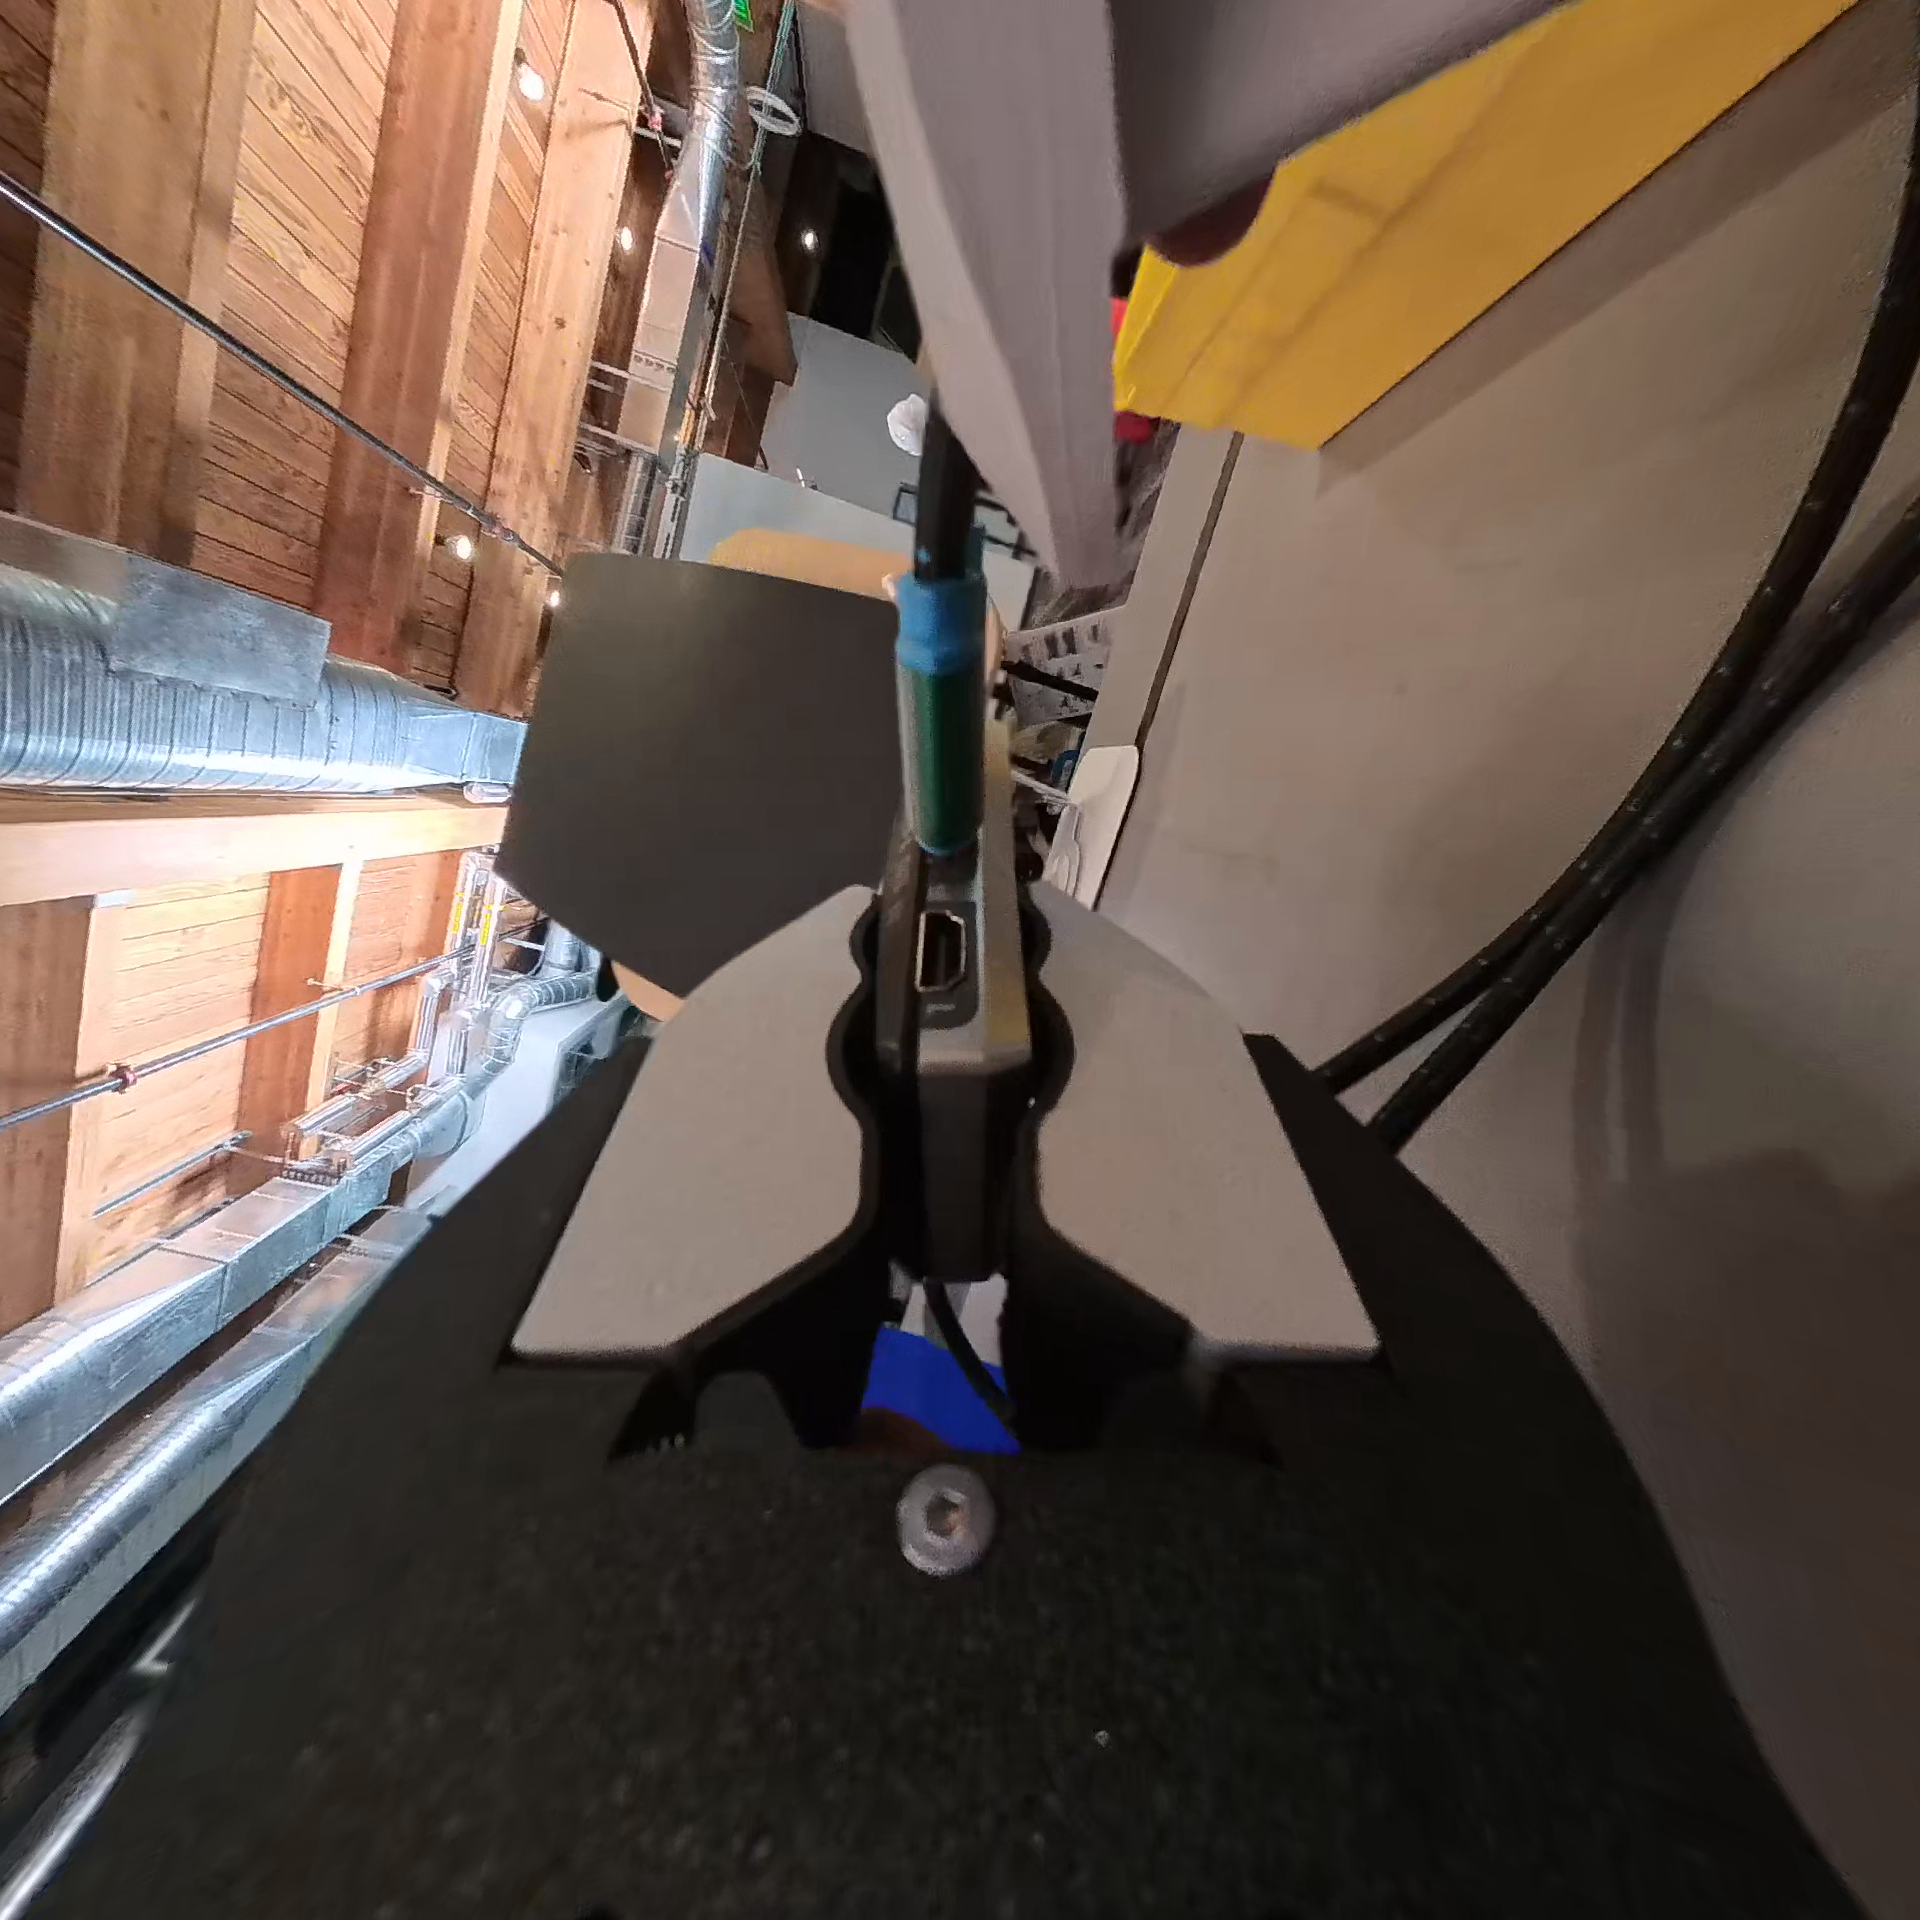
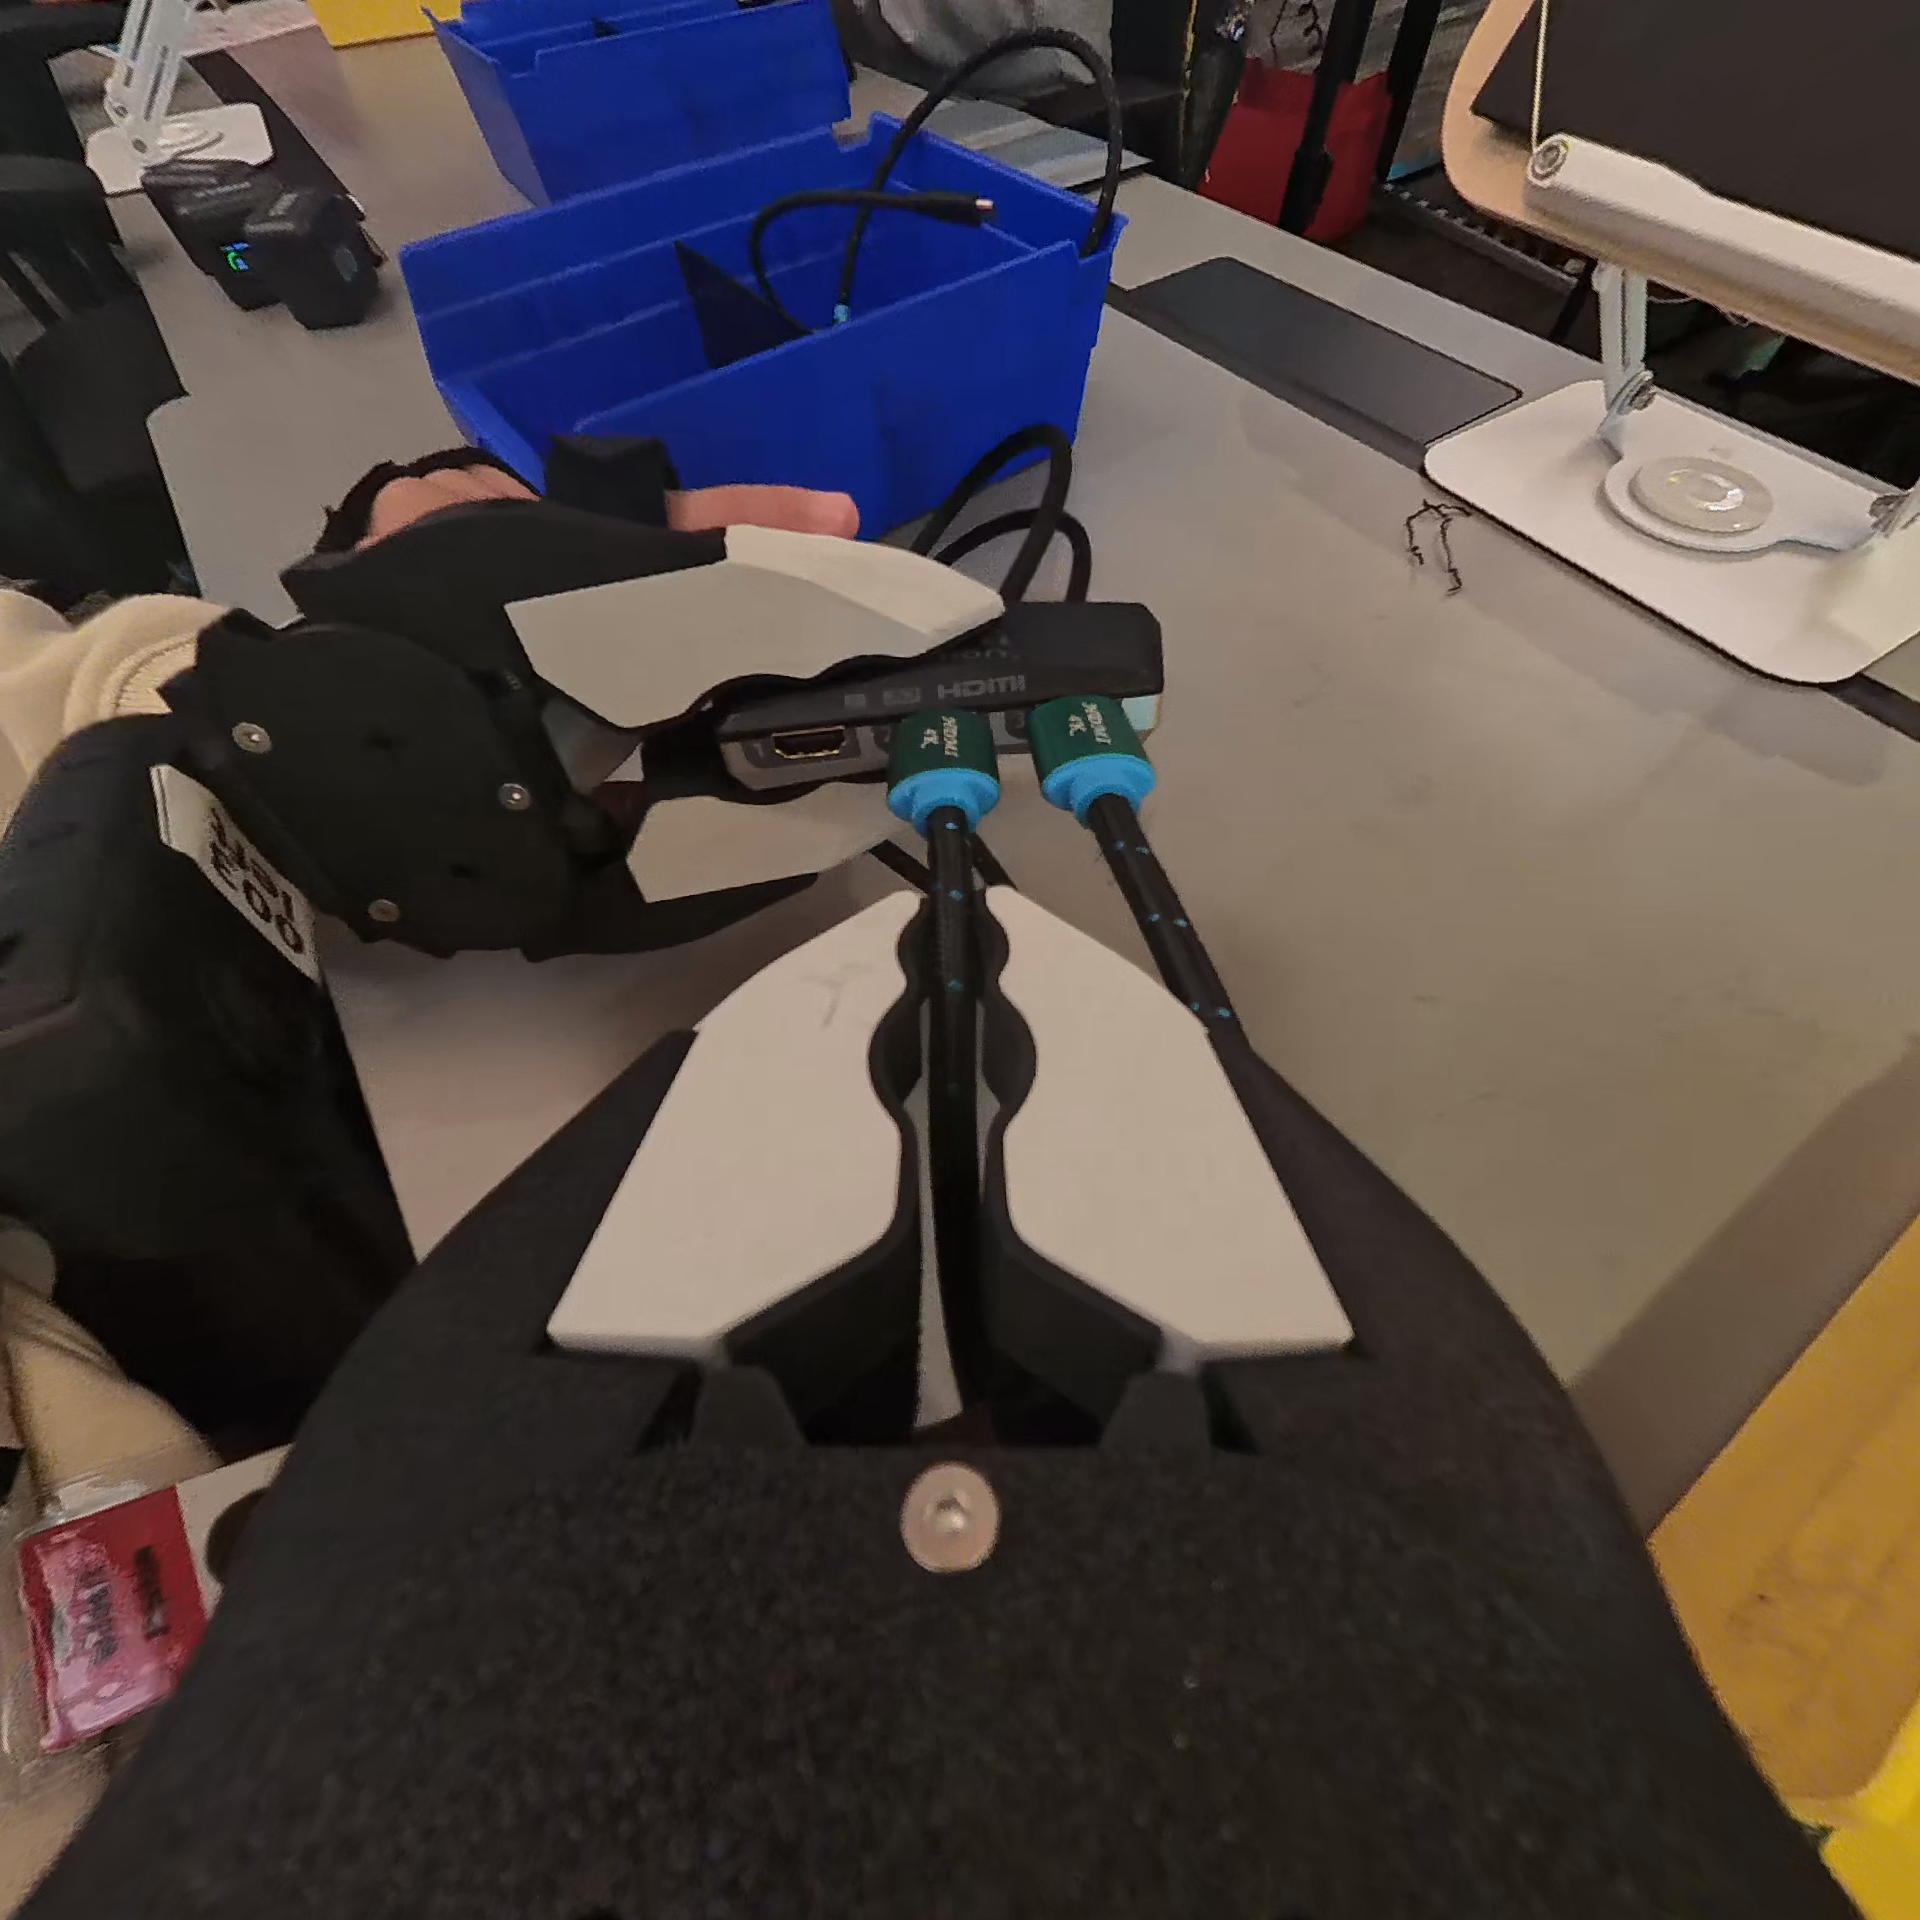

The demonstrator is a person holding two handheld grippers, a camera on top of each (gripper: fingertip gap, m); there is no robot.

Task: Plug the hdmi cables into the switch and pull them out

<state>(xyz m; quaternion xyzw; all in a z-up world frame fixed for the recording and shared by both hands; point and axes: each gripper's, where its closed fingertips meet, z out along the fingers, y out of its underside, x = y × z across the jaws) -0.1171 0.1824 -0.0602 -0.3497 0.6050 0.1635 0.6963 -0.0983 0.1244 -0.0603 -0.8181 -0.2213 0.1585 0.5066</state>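
My left gripper (image 1: 943, 935) is shut on the black HDMI switch (image 1: 956, 1122), held on its edge in the left wrist view. In the right wrist view the left gripper (image 2: 935, 717) holds the switch (image 2: 1081, 644) flat just above the grey table (image 2: 1455, 883). Two green-and-blue HDMI plugs (image 2: 940, 753) (image 2: 1091, 753) sit in the switch's ports; the leftmost port (image 2: 805, 743) is empty. My right gripper (image 2: 951, 925) is shut on the braided cable (image 2: 951, 1039) just behind the middle plug. That plug (image 1: 940, 748) also shows in the left wrist view.
Two blue bins (image 2: 831, 416) stand behind the switch, with a thin black cable (image 2: 1101, 135) looping out of the nearer one. A white monitor stand (image 2: 1662, 540) is at the right, a black device (image 2: 270, 249) at the back left. Black cables (image 1: 1662, 779) lie on the table. The gap from one gripper's tips to the other's is roughly 6 cm.
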